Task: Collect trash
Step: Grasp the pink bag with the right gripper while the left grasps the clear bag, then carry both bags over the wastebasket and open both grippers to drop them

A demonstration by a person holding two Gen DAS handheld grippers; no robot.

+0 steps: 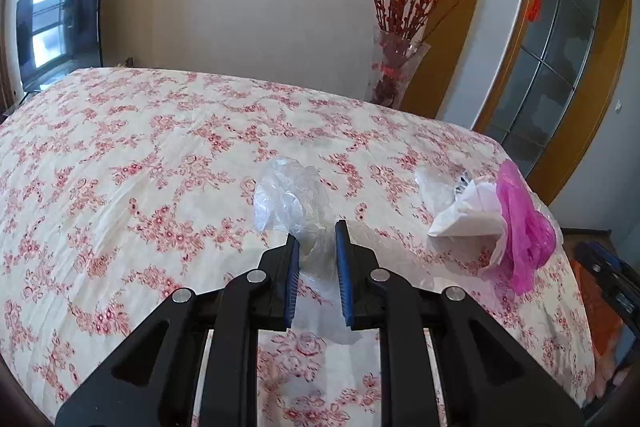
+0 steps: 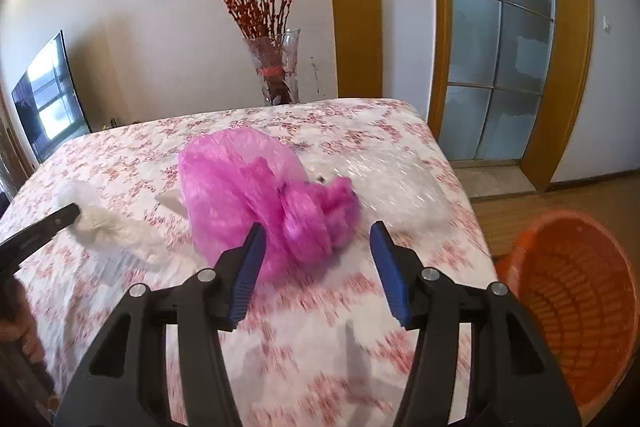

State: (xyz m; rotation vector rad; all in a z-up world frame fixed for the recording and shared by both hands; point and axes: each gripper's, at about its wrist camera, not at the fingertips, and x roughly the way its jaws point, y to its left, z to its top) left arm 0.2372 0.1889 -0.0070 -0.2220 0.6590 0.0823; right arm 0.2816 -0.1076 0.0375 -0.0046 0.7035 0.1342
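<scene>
A clear plastic bag (image 1: 292, 199) lies on the floral tablecloth (image 1: 140, 147). My left gripper (image 1: 318, 235) has its jaws closed in on the bag's near end, which bunches between the blue pads. A crumpled pink plastic bag (image 2: 256, 191) lies ahead of my right gripper (image 2: 318, 233), which is open and empty just in front of it. The pink bag also shows in the left wrist view (image 1: 524, 223), with white paper (image 1: 468, 219) beside it. The clear bag also shows at the left of the right wrist view (image 2: 100, 223), held by the left gripper's finger (image 2: 60, 219).
An orange plastic basket (image 2: 572, 291) stands on the floor right of the table. A glass vase with red branches (image 2: 276, 67) stands behind the table. A television (image 1: 60, 15) stands at the far left. A glass-panelled door (image 2: 500, 39) is at the right.
</scene>
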